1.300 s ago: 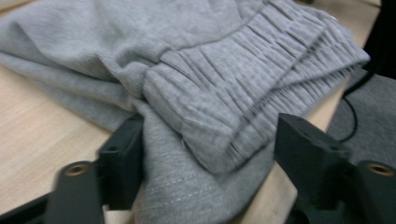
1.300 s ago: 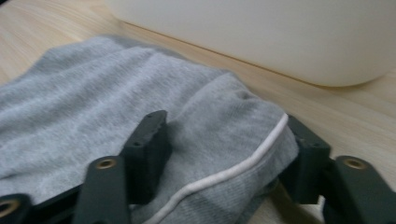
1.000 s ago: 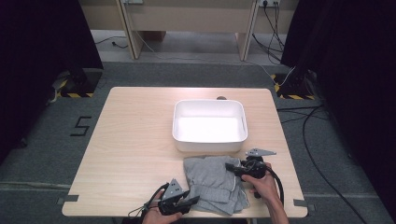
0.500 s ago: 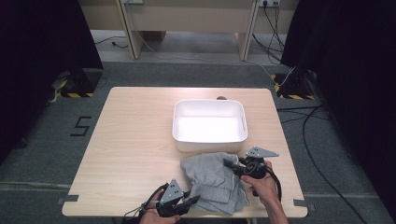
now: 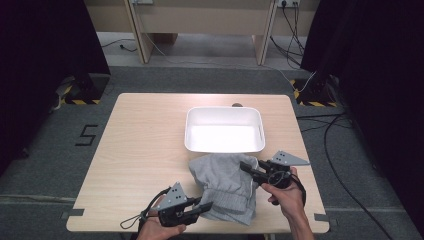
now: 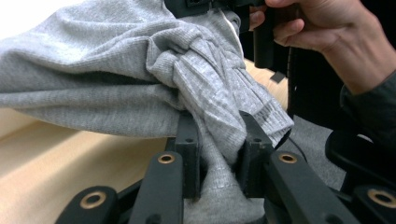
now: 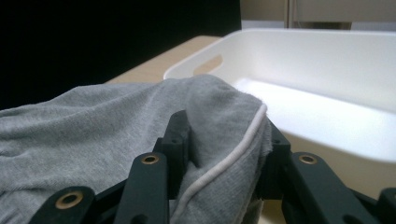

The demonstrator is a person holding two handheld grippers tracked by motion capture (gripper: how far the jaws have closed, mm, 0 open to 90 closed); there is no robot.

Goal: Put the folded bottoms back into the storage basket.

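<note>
With each hand-held gripper, left (image 5: 206, 206) and right (image 5: 245, 166), clamped on the grey garment (image 5: 225, 186), the lift is in hand; next, carry it over the white tub (image 5: 224, 146).

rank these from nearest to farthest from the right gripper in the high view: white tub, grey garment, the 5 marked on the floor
1. grey garment: clamped in the right gripper.
2. white tub: just beyond it on the table.
3. floor mark 5: far left, off the table.
</note>
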